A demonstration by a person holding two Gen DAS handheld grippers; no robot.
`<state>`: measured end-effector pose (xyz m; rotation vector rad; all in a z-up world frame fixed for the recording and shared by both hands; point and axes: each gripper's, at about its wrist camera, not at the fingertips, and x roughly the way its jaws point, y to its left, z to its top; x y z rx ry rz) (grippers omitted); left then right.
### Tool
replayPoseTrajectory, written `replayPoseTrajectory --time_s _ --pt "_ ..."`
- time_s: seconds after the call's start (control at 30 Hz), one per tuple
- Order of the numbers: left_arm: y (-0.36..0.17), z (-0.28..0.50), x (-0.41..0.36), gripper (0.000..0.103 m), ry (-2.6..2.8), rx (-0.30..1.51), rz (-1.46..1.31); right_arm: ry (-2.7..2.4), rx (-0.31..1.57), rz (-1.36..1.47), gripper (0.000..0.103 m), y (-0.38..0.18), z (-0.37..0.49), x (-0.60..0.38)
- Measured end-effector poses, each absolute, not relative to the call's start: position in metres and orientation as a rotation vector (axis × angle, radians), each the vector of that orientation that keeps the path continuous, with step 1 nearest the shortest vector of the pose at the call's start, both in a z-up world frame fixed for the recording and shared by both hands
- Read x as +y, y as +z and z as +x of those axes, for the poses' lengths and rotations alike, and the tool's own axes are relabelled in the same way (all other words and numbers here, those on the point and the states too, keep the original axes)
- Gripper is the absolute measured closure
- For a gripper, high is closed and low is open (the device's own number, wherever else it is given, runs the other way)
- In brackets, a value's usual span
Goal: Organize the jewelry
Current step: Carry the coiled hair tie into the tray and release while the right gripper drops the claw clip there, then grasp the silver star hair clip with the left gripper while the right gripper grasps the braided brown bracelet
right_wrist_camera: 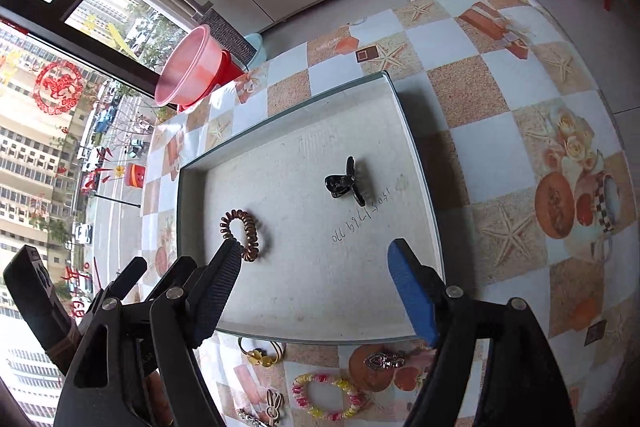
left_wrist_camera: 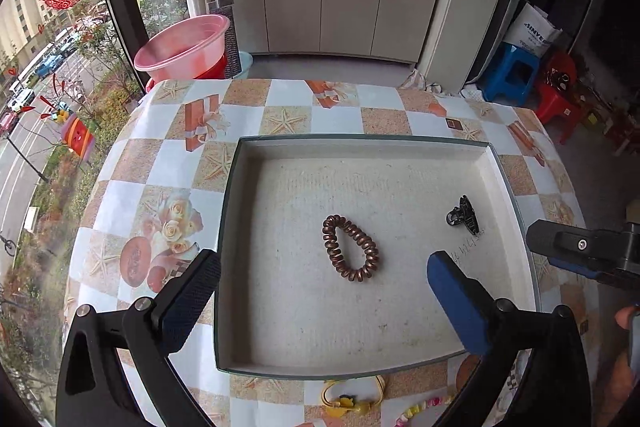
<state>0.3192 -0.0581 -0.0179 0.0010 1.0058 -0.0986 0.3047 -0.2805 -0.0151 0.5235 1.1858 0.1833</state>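
With both the left gripper (left_wrist_camera: 324,301) and right gripper (right_wrist_camera: 316,293) spread and empty above the shallow box lid (left_wrist_camera: 360,141) on the counter (left_wrist_camera: 132,163), a copper spiral hair tie (left_wrist_camera: 350,247) and black claw clip (left_wrist_camera: 463,215) lie inside it, apparently sorted, while a beaded bracelet (right_wrist_camera: 328,395) awaits outside.

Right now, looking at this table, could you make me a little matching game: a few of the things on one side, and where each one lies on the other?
Things:
1. brown coil hair tie
2. black claw clip
3. beaded bracelet
4. pink basin

Places:
A. on the tablecloth, outside the tray's near edge
B. beyond the table's far edge, by the window
C. inside the tray, near its middle
D. inside the tray, toward its right side, by the handwriting

Pairs: 1-C, 2-D, 3-A, 4-B
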Motion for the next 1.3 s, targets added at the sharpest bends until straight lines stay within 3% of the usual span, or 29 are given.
replayPoseTrajectory --time_s 0.47,0.77,1.03,1.3 --pt "-0.034 0.199 -0.029 0.0 -0.173 1.135 -0.001 0.1 1.161 0.461 0.019 -0.009 0.196 -0.287" --pt "-0.069 0.137 0.002 0.0 -0.095 1.244 -0.012 0.099 1.332 0.401 0.019 -0.032 0.134 -0.277" --pt "-0.099 0.113 0.014 0.0 -0.074 1.346 0.001 0.049 1.459 0.36 0.019 -0.063 0.085 -0.269" --pt "-0.104 0.115 -0.005 0.0 -0.138 1.283 0.165 -0.029 1.528 0.312 0.019 -0.087 0.07 -0.27"
